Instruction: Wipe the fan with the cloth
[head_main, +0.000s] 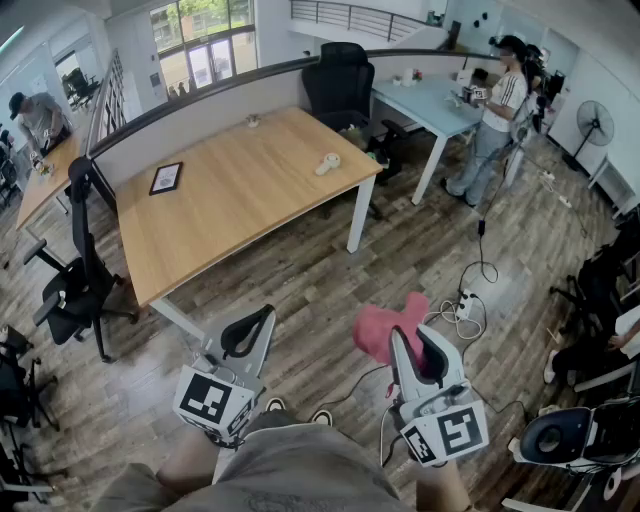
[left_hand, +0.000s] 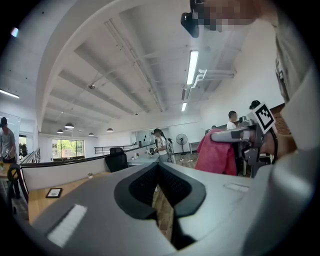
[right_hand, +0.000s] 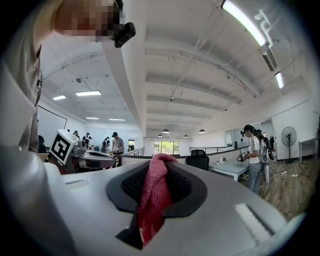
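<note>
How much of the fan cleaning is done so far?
Done: the red cloth is picked up, pinched in the right gripper. In hand: just carrying it; the left gripper is shut and empty. Left: reaching the wooden table, where the small white fan lies untouched, then wiping it.

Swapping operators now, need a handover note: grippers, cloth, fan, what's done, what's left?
Left hand-held gripper: shut, nothing in it.
Right hand-held gripper: shut on the pink cloth.
Small white fan: lying on the wooden table, some way ahead of both grippers, untouched.
Done: cloth is in the grip.
Left: step up to the table and wipe the fan.
</note>
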